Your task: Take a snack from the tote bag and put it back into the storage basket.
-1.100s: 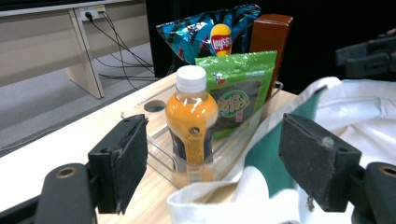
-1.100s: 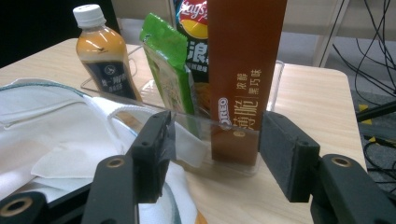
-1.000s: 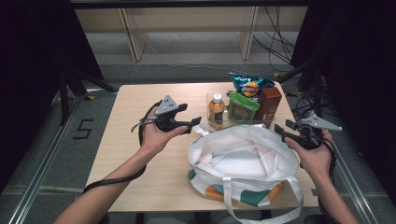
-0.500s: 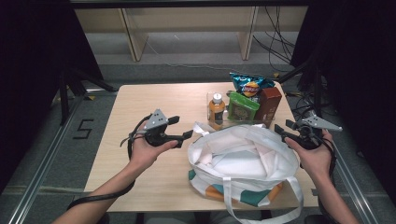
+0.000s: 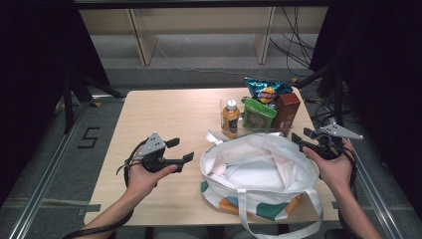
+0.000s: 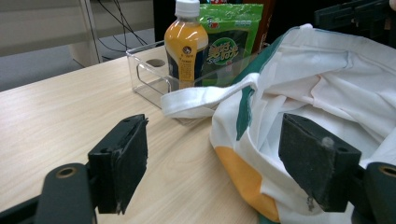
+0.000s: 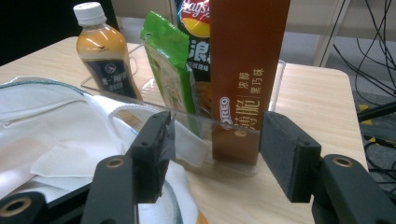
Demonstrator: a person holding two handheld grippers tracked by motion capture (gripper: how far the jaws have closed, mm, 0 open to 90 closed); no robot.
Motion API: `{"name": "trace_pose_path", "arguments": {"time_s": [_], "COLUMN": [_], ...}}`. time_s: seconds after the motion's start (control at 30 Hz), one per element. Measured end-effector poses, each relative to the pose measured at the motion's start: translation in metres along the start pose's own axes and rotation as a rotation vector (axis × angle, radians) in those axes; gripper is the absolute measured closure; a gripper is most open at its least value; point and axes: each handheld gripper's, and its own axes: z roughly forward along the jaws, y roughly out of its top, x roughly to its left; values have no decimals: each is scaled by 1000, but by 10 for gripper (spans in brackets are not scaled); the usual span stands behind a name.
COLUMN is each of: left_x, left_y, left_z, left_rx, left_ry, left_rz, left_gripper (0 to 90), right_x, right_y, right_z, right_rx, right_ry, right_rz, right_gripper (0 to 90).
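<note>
Left gripper (image 5: 181, 151) lower now beside one bag (image 5: 259, 169), four snacks.

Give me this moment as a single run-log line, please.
left gripper: open, empty, beside tote bag | right gripper: open, empty, at bag's far side | bottle, snacks: in clear bin

Field note, my table (image 5: 164, 109): tote bag (image 5: 259, 169) sits near edge, right of centre. Just behind it, far right, the clear bin (image 5: 226, 104) holds bottle (image 5: 230, 117) at left, pouch (image 5: 259, 113) in the middle, box (image 5: 287, 110) at right, chip bag (image 5: 266, 90) farthest back. My left gripper (image 5: 179, 151) lies left of the bag, apart from it; my right gripper (image 5: 300, 141) at the bag's right rim, before the box.
</note>
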Motion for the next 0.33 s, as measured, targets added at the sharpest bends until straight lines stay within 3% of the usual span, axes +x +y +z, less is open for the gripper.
{"name": "trace_pose_path", "arguments": {"time_s": [0.1,0.13,0.17,0.27,0.33], "left_x": [0,0,0,1,1], "left_y": [0,0,-1,-4,-5], "left_z": [-2,-2,-1,0,0], "left_rx": [-1,-2,-2,5,17], "left_ry": [5,4,4,-1,-1], "left_rz": [-7,-4,-5,-13,-14], "left_gripper": [235,234,234,234,234], "right_x": [3,3,1,1,0], "right_y": [-1,-3,-2,-3,-2], "right_z": [0,2,2,2,1], "right_rx": [16,-13,7,5,5], "right_ry": [-9,-17,0,-7,-12], "right_rz": [28,14,0,13,-4], "right_gripper": [451,451,450,450,449]}}
